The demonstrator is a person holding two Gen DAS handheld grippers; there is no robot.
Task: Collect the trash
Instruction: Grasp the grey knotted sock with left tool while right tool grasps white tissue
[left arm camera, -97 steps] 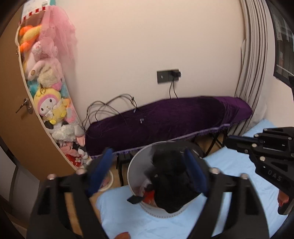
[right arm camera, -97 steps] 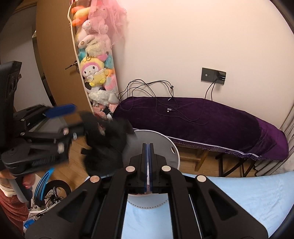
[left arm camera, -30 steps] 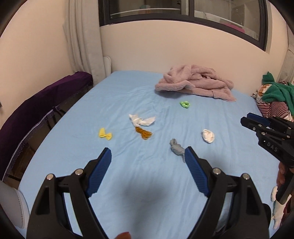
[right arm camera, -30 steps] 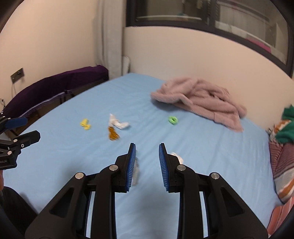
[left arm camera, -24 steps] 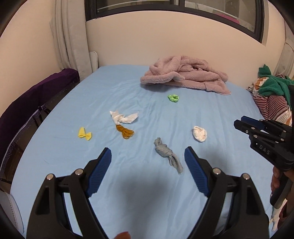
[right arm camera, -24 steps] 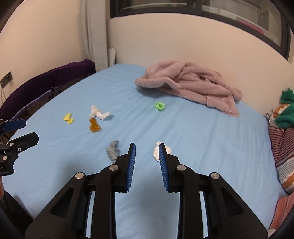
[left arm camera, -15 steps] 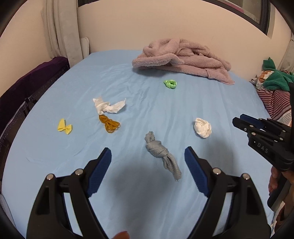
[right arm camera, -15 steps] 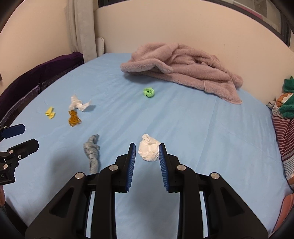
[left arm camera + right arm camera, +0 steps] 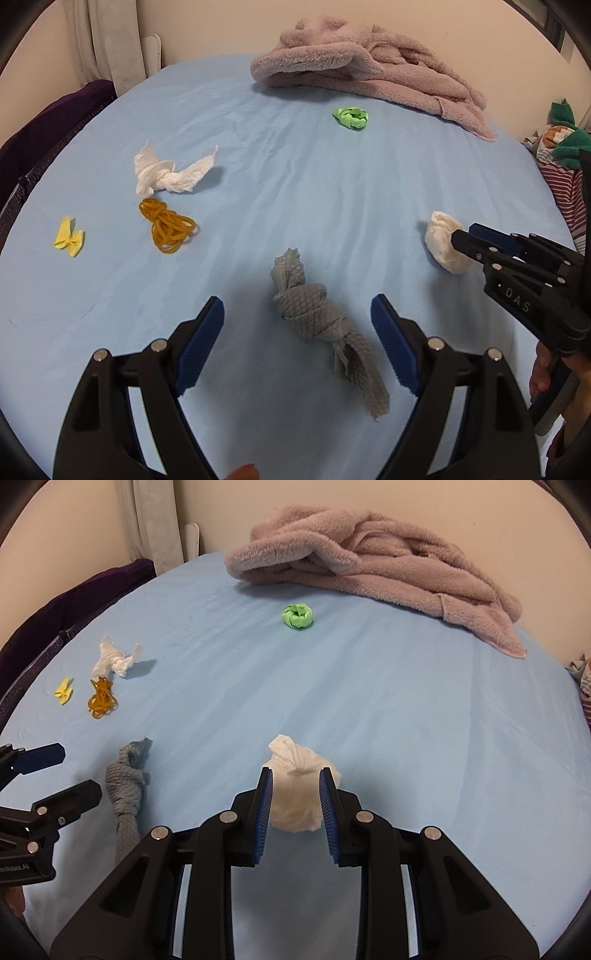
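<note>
2 tongs [image 9: 297,332] [image 9: 295,797] — apparently both agape

We see a pale blue bedsheet [image 9: 332,192] strewn with colour: a grey knotted rag [image 9: 314,317] in a diamond waffle weave, a white tissue ball [image 9: 299,786], a white twisted tissue [image 9: 166,173], amber-brown rubber bands [image 9: 168,229], a yellow bow [image 9: 69,242] and a bright green wad [image 9: 351,117]. The fleece blanket [image 9: 369,557] is dusty pink. Both grippers are black with blue pads [image 9: 201,341]. The cloth [image 9: 40,136] at the left edge looks deep purple.
</note>
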